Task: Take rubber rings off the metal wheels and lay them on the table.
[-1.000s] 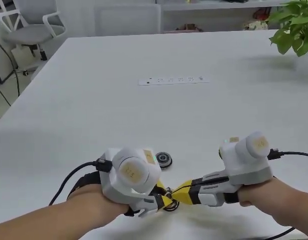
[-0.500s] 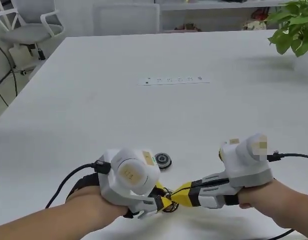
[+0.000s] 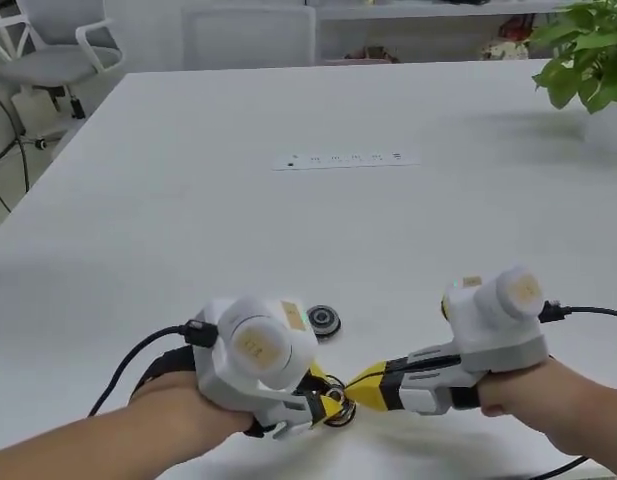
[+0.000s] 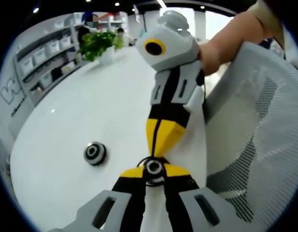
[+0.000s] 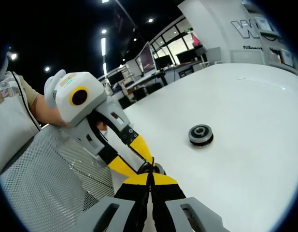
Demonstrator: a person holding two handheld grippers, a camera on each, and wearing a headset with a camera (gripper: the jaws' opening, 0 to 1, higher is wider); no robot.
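Two metal wheels on the counter (image 3: 188, 200): a free wheel (image 3: 321, 320) at lower centre, a gripped wheel (image 4: 153, 167) just below it. Two tongs, left tongs (image 3: 328, 403) and right tongs (image 3: 356, 383). One power strip (image 3: 346, 160), one plant (image 3: 583, 45), one chair (image 3: 58, 50).

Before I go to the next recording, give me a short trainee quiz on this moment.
1. True or false: the left tongs are shut on a metal wheel.
2. Fill in: the right tongs have their jaws ____, with the tips at the held wheel.
3. Where is the second wheel? A) on the chair. B) lying on the table, apart from both tongs. C) held in the air.
Key: 1 true; 2 shut; 3 B.
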